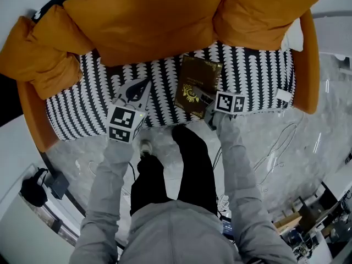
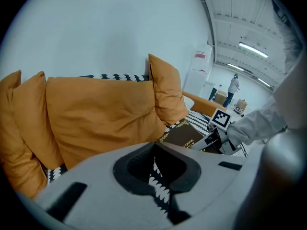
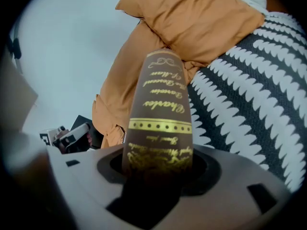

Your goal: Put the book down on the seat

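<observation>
A brown book (image 1: 196, 80) with gold lettering lies low over the black-and-white patterned seat (image 1: 258, 76), in front of the orange cushions. I cannot tell whether it touches the seat. My right gripper (image 1: 202, 98) is shut on its near end. The right gripper view shows the book's spine (image 3: 160, 114) clamped between the jaws of the right gripper (image 3: 158, 156). My left gripper (image 1: 146, 83) hovers over the seat to the book's left, its tips together and holding nothing. The left gripper view looks past the left gripper (image 2: 154, 146) to the book (image 2: 184, 134) and the right gripper (image 2: 217, 137).
Large orange cushions (image 1: 143, 15) line the sofa back, with another (image 1: 44, 51) at the left end. Orange sofa arms (image 1: 311, 65) bound the seat. My legs (image 1: 187, 158) stand on the marble floor by loose cables (image 1: 280, 142). A black bag (image 1: 34, 188) sits lower left. A person (image 2: 233, 85) stands far off.
</observation>
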The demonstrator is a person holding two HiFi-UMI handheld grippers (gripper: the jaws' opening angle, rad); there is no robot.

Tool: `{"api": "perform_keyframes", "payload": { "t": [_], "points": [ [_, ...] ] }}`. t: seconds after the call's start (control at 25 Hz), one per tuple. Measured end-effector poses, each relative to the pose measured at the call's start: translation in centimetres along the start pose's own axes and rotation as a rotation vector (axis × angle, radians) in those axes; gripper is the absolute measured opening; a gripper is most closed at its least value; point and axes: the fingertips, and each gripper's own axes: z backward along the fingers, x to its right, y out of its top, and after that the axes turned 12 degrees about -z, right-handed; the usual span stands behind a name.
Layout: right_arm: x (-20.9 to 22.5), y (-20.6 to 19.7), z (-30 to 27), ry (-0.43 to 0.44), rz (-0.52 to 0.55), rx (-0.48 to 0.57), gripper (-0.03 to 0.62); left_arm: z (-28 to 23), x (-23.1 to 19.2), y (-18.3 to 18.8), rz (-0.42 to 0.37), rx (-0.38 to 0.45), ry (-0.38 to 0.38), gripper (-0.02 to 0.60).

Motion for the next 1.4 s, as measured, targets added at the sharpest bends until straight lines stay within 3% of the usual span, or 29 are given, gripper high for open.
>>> {"api": "perform_keyframes", "payload": {
  "t": [0.16,0.4,0.64,0.8,1.08,1.4],
  "points": [
    [1.3,0.4,0.0,-0.030,-0.011,0.009,0.247,0.1,-0.1,0.1,0.001,0.002,-0.005,0.025],
    [4.0,0.9,1.5,-0.140,-0.002,0.053,0.290,1.1,-0.3,0.7,-0.010,-0.006,-0.018,0.025],
    [7.8,1.9,5.7,-0.220,-0.040,0.070,0.301,0.1,2.2,2.4,-0.008,-0.039,-0.035,0.025],
    [8.1,1.8,6.7,-0.271,-0.070,0.071,0.302,0.7,2.4,3.4,-0.004,-0.043,-0.049,0.025],
    [9.4,2.0,6.6,-0.392,-0.013,0.058,0.302,1.9,0.7,2.8,-0.008,-0.056,-0.061,0.025],
    [9.4,3.2,9.8,-0.414,-0.032,0.120,0.302,2.3,1.5,2.6,-0.002,-0.068,-0.092,0.025]
  ]
}}
